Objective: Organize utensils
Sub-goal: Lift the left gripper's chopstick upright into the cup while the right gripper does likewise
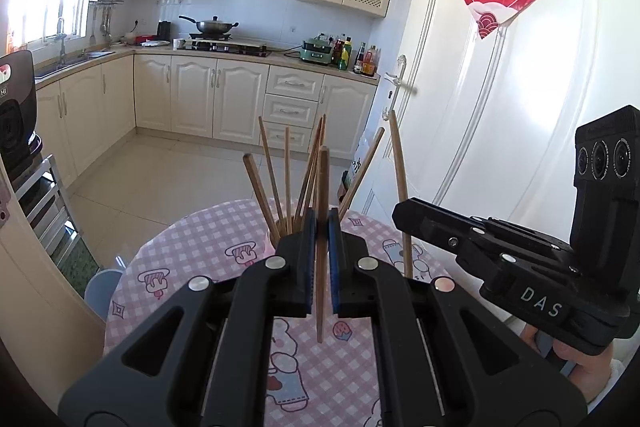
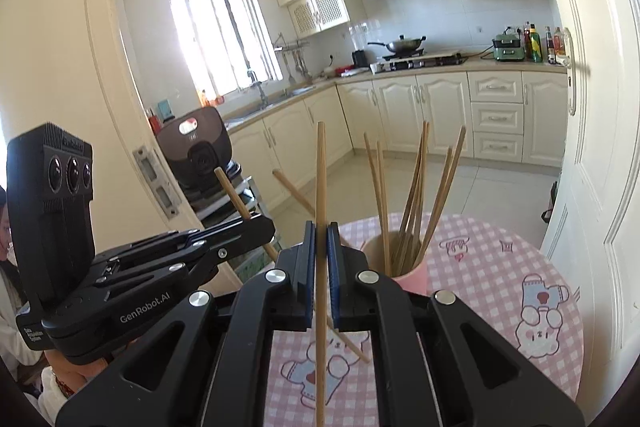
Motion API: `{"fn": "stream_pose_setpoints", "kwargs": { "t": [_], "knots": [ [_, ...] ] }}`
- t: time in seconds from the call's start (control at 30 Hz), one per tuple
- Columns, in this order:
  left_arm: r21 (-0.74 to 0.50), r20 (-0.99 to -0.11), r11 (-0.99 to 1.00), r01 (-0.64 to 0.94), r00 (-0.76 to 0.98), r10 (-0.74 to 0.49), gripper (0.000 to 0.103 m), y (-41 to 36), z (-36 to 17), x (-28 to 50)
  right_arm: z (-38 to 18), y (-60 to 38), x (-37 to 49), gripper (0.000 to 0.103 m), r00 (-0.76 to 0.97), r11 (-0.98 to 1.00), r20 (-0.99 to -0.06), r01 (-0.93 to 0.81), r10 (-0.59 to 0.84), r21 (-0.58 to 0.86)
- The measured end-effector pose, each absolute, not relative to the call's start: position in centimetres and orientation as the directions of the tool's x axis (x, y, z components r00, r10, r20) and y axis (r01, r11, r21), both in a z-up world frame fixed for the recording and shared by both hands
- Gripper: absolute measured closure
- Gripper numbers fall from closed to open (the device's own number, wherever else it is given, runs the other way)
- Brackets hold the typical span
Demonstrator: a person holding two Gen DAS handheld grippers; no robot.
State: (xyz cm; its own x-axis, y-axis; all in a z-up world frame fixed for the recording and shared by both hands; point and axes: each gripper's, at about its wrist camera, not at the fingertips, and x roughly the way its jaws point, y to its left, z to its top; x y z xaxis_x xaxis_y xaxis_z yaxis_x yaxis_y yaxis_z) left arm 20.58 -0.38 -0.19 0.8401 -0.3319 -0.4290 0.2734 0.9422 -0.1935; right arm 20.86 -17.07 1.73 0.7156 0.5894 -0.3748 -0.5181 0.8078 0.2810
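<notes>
While each claw is pinched tight on a single wooden chopstick, both sticks stand nearly upright above the bench (image 2: 500, 267) with its pink checked cloth. The left claw (image 1: 322, 227) holds the left chopstick (image 1: 322, 187) just near of the pink cup (image 2: 412, 277). The right claw (image 2: 321, 235) grips the right chopstick (image 2: 320, 179) left of that cup, where more chopsticks (image 2: 416, 195) fan out.

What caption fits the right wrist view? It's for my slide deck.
Right claw shut on an upright chopstick above the pink checked table, beside a cup of chopsticks.
</notes>
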Motion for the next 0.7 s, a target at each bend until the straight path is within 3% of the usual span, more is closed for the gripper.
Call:
{"fn": "stream_pose_setpoints", "kwargs": {
  "t": [0.7],
  "knots": [
    [-0.179,-0.239,0.965,0.193,0.943,-0.233,0.097,0.3,2.1,23.9,2.9,-17.9,25.0,0.098,0.839,0.857,-0.215,-0.444,0.5,0.263]
  ]
}}
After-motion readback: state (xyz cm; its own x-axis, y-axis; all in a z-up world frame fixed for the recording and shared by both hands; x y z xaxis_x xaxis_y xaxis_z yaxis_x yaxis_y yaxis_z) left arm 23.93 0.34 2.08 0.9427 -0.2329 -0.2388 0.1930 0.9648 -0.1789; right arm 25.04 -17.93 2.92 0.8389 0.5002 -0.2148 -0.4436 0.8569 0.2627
